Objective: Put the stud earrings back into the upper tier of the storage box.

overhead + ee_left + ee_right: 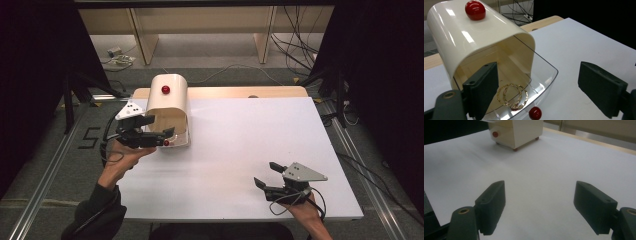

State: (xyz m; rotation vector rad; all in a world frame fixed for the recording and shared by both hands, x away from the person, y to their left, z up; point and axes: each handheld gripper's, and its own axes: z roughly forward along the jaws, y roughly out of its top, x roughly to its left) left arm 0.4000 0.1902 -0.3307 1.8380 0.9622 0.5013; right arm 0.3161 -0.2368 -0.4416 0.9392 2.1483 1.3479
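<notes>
A cream box point(167, 100) with a rounded hood and a red knob point(165, 90) on top stands at the table's far left. Its clear drawer point(544, 75) is pulled out, with a small red knob point(535, 113) at the front. Two gold hoop earrings point(512, 96) lie in the drawer. My left gripper point(162, 126) is open at the drawer's front, one jaw over the drawer and the other off to its side, nothing pressed between the pads. My right gripper point(264, 173) stands open near the front right edge, empty, with the box point(515, 132) far ahead of it.
The white table top point(250, 140) stretches wide between the two grippers. A wooden strip point(240, 92) runs along its far edge. Cables point(295, 50) and a power strip point(116, 52) lie on the floor behind, and metal rails point(45, 170) flank the table.
</notes>
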